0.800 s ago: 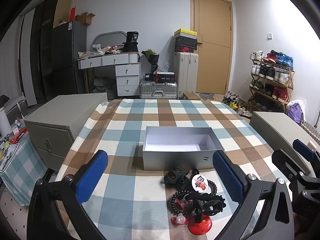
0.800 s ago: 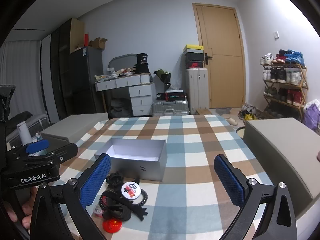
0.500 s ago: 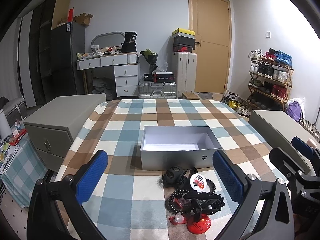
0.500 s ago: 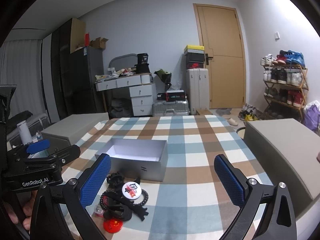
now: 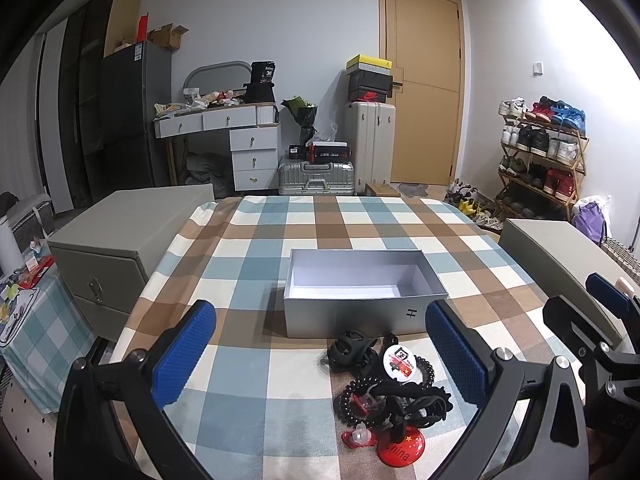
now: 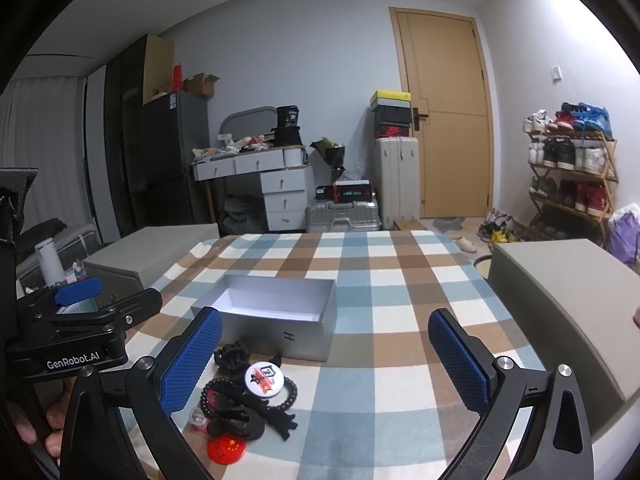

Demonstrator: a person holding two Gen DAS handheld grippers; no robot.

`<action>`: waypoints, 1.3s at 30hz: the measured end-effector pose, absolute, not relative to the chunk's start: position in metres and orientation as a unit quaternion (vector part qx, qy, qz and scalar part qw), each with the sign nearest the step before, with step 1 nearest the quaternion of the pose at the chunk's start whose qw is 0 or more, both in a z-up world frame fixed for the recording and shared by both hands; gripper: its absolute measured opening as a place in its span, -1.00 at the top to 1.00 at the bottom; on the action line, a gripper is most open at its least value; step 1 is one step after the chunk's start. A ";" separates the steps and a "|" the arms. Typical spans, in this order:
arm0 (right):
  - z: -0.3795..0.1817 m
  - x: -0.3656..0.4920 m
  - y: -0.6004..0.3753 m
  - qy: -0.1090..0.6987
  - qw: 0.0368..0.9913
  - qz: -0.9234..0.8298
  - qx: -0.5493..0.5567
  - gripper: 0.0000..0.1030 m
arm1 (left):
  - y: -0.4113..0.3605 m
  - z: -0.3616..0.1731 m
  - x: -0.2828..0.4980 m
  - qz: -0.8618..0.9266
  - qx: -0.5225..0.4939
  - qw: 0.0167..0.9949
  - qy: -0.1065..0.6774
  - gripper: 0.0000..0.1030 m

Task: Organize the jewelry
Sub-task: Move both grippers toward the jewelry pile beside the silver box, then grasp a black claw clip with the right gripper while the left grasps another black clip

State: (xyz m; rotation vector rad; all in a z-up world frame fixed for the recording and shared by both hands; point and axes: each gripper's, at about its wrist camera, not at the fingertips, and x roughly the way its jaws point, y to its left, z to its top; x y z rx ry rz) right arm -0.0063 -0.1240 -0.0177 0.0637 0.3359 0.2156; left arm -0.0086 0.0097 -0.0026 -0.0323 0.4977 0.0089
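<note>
In the left wrist view, the left gripper has its blue-padded fingers spread wide and empty; the heap of black hair clips, bead bracelets and round badges lies on the checked-cloth worktop at lower centre-right, nearer the right finger, just before the open grey cardboard box. In the right wrist view, the right gripper is likewise released, with the heap lower left, beside its left finger.

Jewelry pile before box, on table
</note>
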 end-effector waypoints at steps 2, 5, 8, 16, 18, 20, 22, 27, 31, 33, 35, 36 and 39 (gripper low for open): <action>-0.019 -0.007 -0.124 0.165 0.980 0.108 0.032 -1.00 | 0.010 -0.003 -0.008 0.004 -0.015 0.969 0.248 -0.98; -0.021 -0.006 -0.122 0.171 0.978 0.113 0.028 -1.00 | 0.011 -0.005 -0.008 0.006 -0.015 0.968 0.249 -0.98; -0.027 -0.007 -0.119 0.165 0.977 0.136 0.026 -1.00 | 0.015 -0.008 -0.007 0.004 -0.018 0.967 0.255 -0.98; -0.059 -0.005 -0.100 0.196 0.963 0.184 0.005 -1.00 | 0.033 -0.023 -0.013 0.019 -0.020 0.963 0.269 -0.98; -0.068 -0.005 -0.093 0.212 0.957 0.197 0.006 -1.00 | 0.038 -0.028 -0.015 0.024 -0.019 0.961 0.274 -0.98; -0.077 -0.001 -0.092 0.244 0.948 0.202 -0.007 -1.00 | 0.041 -0.032 -0.017 0.026 -0.021 0.960 0.279 -0.98; -0.085 0.003 -0.090 0.258 0.943 0.211 -0.009 -1.00 | 0.045 -0.035 -0.018 0.028 -0.024 0.958 0.284 -0.98; -0.098 0.008 -0.080 0.282 0.930 0.236 0.002 -0.99 | 0.051 -0.042 -0.019 0.029 -0.021 0.956 0.291 -0.98; -0.107 0.011 -0.073 0.299 0.922 0.247 0.002 -0.87 | 0.056 -0.045 -0.018 0.030 -0.026 0.954 0.296 -0.98; -0.110 0.013 -0.069 0.303 0.919 0.252 0.003 -0.84 | 0.057 -0.046 -0.018 0.029 -0.028 0.954 0.299 -0.98; -0.111 0.014 -0.066 0.305 0.918 0.253 0.003 -0.84 | 0.058 -0.049 -0.018 0.027 -0.028 0.953 0.302 -0.98; -0.112 0.014 -0.065 0.305 0.918 0.254 0.001 -0.84 | 0.057 -0.050 -0.018 0.027 -0.026 0.952 0.304 -0.98; -0.114 0.015 -0.062 0.306 0.918 0.252 -0.006 -0.83 | 0.057 -0.053 -0.018 0.028 -0.022 0.950 0.309 -0.98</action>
